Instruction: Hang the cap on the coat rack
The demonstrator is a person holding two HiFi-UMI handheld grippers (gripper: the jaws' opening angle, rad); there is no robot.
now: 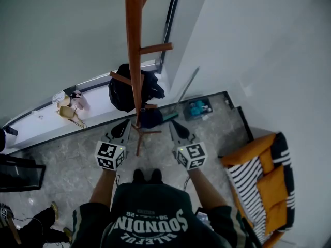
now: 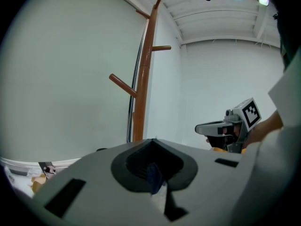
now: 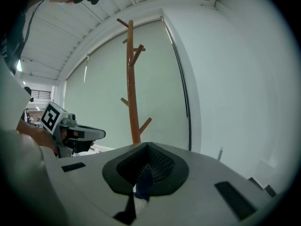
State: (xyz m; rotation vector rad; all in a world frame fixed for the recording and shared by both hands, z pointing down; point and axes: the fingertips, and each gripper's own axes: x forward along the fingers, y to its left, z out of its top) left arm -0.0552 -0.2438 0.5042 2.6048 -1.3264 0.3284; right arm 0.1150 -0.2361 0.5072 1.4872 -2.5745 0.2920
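Head view: left claw (image 1: 127, 123) and right claw (image 1: 173, 123) each grip the cap (image 1: 151, 118) (dark blue).

Grey tiled floor (image 1: 77, 164) carries the coat rack (image 1: 135, 50) and a striped armchair (image 1: 265, 175).

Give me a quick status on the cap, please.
Status: left gripper and right gripper both shut on the cap, before the coat rack. Not yet hung. Near the lower pegs, a black bag; upper pegs bare.
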